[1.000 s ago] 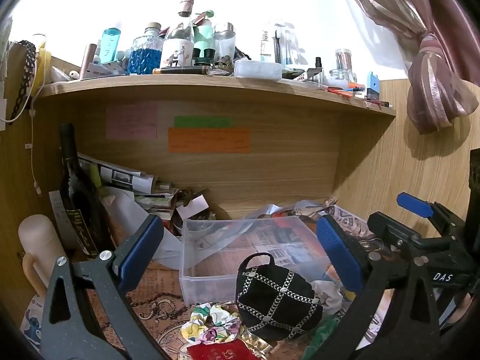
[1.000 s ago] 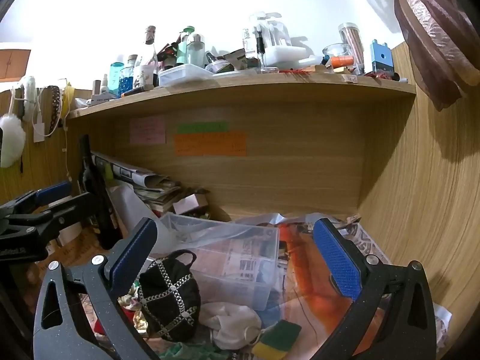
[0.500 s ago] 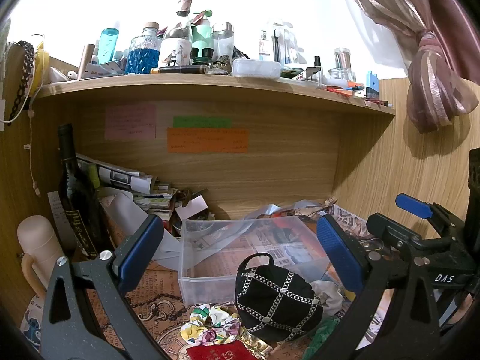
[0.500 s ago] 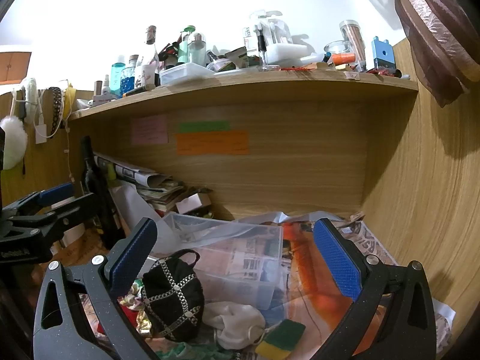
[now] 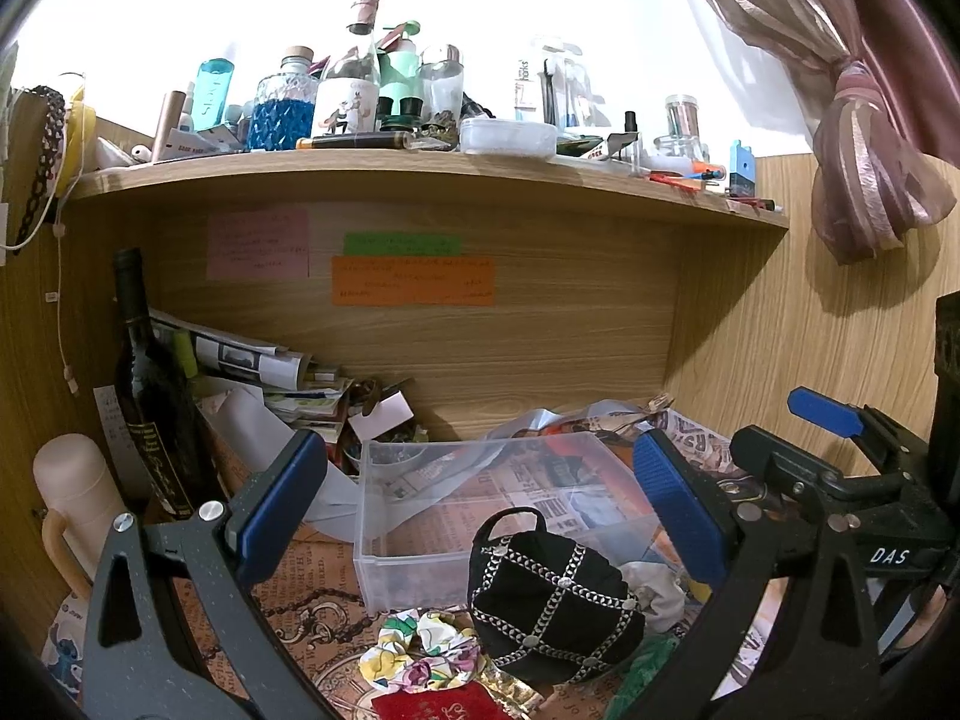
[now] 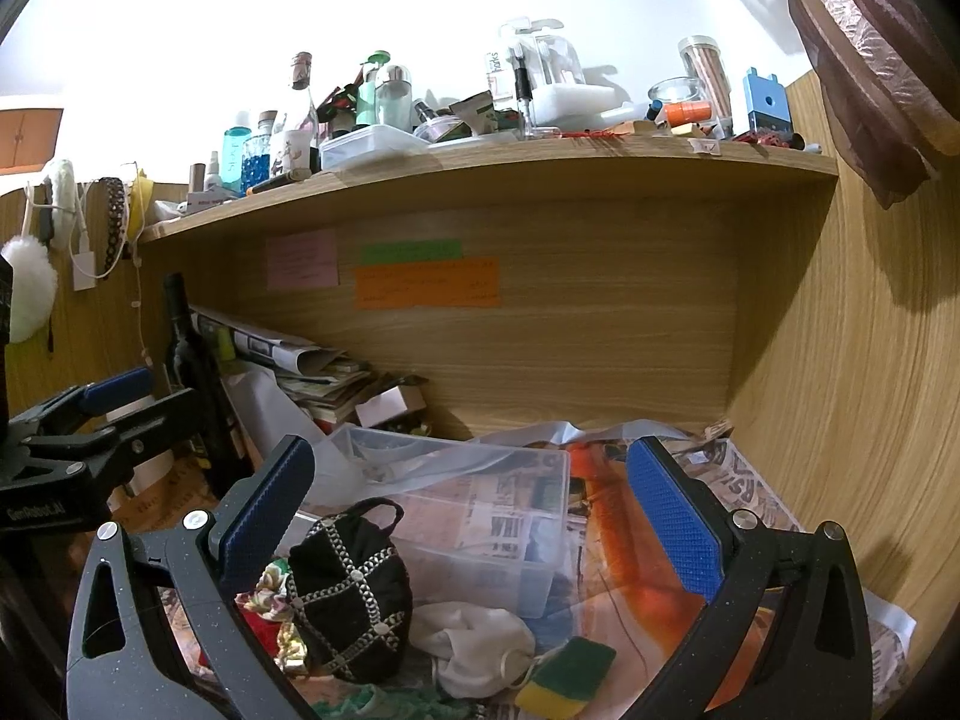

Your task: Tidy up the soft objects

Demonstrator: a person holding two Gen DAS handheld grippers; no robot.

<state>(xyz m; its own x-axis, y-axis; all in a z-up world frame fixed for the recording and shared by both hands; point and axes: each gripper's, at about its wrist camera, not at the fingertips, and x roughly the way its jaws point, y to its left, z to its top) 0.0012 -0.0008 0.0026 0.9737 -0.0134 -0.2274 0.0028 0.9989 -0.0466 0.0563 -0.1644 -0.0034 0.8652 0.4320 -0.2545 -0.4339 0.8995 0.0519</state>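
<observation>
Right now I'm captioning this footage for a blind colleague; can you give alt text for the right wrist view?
The open right gripper points at a clear plastic bin on a cluttered desk. In front of the bin lie a black studded pouch, a white cloth and a yellow-green sponge. The left gripper is at the left edge.

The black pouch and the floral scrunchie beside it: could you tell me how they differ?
The black pouch is dark, crossed by silver chain lines with studs, and has a loop handle; the floral scrunchie is pale with a colourful flower print and ruffled. The pouch is bulkier and domed, the scrunchie low and crumpled. Both lie loose in front of the clear plastic bin.
</observation>
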